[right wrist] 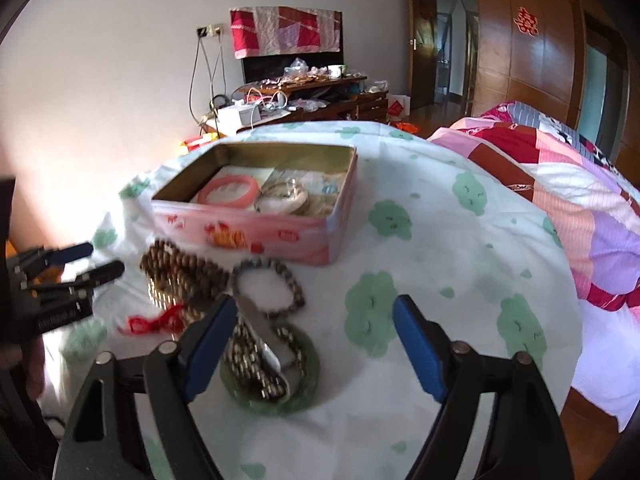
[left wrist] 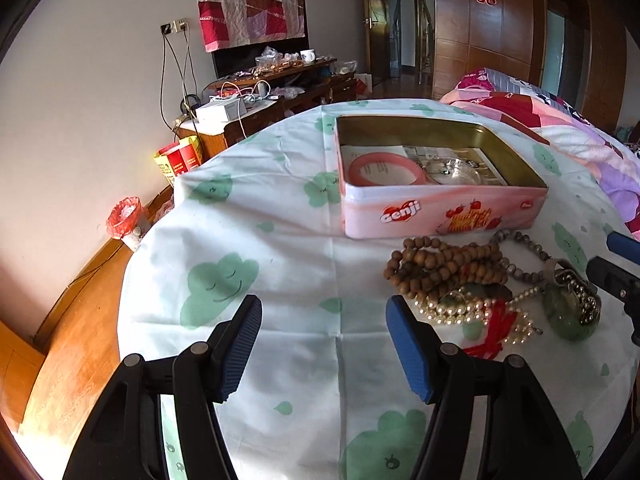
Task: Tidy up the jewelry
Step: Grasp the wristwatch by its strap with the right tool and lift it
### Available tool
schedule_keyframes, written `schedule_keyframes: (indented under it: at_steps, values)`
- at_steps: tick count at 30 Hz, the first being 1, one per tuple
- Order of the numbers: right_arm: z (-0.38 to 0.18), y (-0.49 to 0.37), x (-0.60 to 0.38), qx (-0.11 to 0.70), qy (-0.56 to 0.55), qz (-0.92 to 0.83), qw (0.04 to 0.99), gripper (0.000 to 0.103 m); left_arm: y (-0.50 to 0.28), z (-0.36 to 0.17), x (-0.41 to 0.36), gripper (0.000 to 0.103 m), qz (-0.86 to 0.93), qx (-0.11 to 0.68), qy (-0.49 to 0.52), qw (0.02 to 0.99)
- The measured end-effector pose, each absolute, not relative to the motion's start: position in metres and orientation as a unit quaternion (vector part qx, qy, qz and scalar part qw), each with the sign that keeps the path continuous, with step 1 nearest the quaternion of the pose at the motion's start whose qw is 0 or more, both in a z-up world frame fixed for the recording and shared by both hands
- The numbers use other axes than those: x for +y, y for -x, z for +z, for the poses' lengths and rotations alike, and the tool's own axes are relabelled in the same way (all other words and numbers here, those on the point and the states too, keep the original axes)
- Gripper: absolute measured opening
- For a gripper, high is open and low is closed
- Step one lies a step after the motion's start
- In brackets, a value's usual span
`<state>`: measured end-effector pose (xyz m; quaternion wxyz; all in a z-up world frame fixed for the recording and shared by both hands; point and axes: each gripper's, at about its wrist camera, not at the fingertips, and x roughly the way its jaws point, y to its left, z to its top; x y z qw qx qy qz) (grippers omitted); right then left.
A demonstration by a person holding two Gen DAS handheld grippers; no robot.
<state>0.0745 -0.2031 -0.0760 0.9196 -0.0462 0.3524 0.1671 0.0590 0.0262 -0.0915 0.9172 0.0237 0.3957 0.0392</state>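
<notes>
A pink open tin [left wrist: 440, 216] stands on a cloud-print cloth; inside lie a pink bangle [left wrist: 380, 168] and a silvery bracelet [left wrist: 456, 170]. In front of it lies a jewelry pile: wooden beads [left wrist: 436, 266], pearls [left wrist: 472, 312], a green bangle with a dark chain [left wrist: 574, 300]. My left gripper [left wrist: 324, 350] is open and empty, left of the pile. My right gripper [right wrist: 312, 350] is open over the green bangle [right wrist: 308, 376], beside a grey bead bracelet [right wrist: 272, 286]. The tin [right wrist: 256, 232] sits beyond. The left gripper [right wrist: 92, 264] shows at the left edge.
The cloth-covered table [left wrist: 248, 240] drops off at its left edge to a wooden floor with a red-lined bin [left wrist: 126, 220]. A quilted bed [right wrist: 560, 200] lies to the right. A cluttered TV cabinet [left wrist: 272, 88] stands against the far wall.
</notes>
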Motion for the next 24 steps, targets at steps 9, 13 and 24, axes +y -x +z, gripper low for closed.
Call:
schedule_keyframes:
  at_steps: [9,13,24]
  values:
    - [-0.089,-0.065,-0.206,0.367,0.058,0.177,0.911,0.063,-0.055,-0.098,0.022,0.065,0.033,0.399,-0.026,0.916]
    - [-0.092,-0.062,-0.202,0.369,0.063,0.181,0.909,0.058,-0.054,-0.098,0.021,0.065,0.031,0.400,-0.027,0.916]
    - [-0.099,-0.067,-0.194,0.374,0.071,0.184,0.906,0.039,-0.055,-0.100,0.016,0.065,0.025,0.403,-0.030,0.915]
